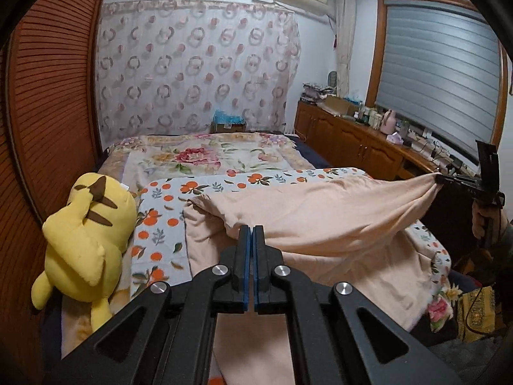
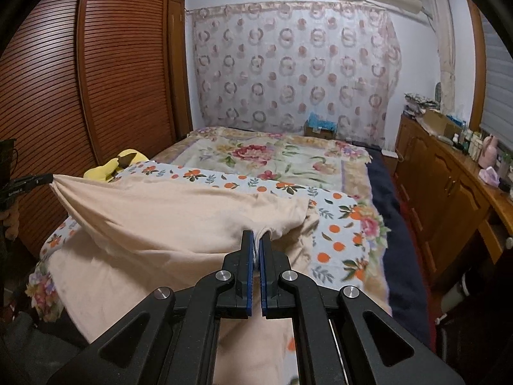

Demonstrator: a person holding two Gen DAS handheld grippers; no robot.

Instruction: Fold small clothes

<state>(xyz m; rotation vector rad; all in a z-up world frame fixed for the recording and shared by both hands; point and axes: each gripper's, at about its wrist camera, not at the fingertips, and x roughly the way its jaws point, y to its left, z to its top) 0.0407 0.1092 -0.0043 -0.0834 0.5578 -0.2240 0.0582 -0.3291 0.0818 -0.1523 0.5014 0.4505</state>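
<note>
Closest to each lens, blue-padded jaws are pinched nearly together on peach cloth: the left hand-held gripper (image 1: 252, 229) holds a bunched edge of the garment (image 1: 320, 211), and the right hand-held gripper (image 2: 256, 235) nips a small fold of the same garment (image 2: 166, 218) between its pads. Between the two grips the cloth hangs raised in a taut, sagging span just above the bed (image 1: 205, 157), while its lower part lies on the orange-print quilt (image 1: 160, 221) at the near end. Risk, as I judge it, sits in the grips: each bite looks shallow, so a harder pull apart could drag the cloth out of one side and let that end drop in a heap. Uneven height between the two sides would skew the fold, and the slack in the middle could crease under itself when laid down. Whether each side holds one layer or several cannot be told, and a missed layer would spoil the fold line. A yellow plush (image 1: 86, 234) lies at the left edge, just beside the garment; a sweep leftward could snag or shove it.
</note>
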